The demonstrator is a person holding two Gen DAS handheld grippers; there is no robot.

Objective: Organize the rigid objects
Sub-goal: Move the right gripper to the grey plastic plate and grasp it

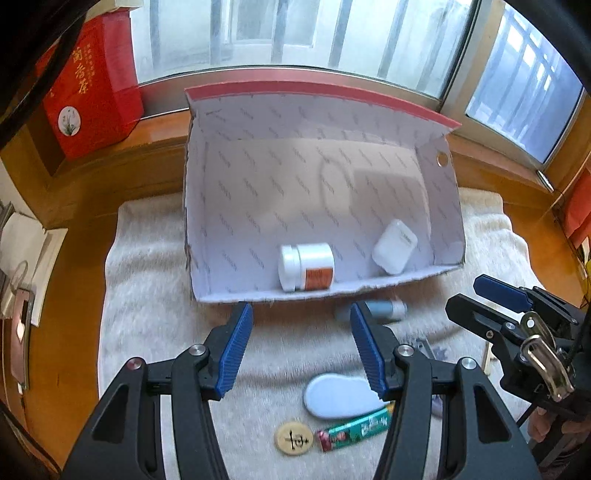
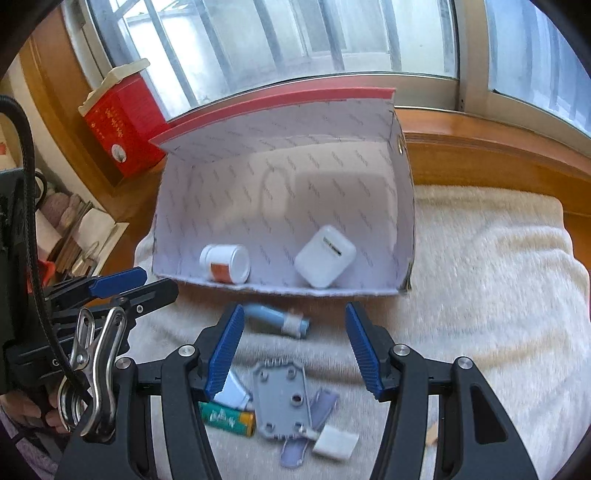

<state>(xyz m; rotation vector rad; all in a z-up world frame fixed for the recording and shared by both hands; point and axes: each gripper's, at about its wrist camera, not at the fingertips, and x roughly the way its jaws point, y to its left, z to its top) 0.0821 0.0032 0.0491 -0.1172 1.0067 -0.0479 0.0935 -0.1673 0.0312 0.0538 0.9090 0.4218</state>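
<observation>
Left gripper (image 1: 301, 345) spread, empty, over the towel (image 1: 155, 295). Right gripper (image 2: 291, 349) spread, empty. Box (image 1: 258, 206) on towel holds jar (image 1: 306, 266) on its side and white case (image 1: 394, 246). Blue tube (image 2: 277, 319), grey plate (image 2: 282, 400), gum (image 1: 354, 432), round token (image 1: 293, 438) lie on the towel in front of the box.

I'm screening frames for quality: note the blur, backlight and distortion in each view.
Left wrist view: the window backlights the scene; the box interior is bright with soft shadows; the towel and blue tube are motion-smeared; fisheye bends the sill. Right wrist view: the same backlight; the towel is streaked with blur, the white jar soft; black vignette fills the corners.
</observation>
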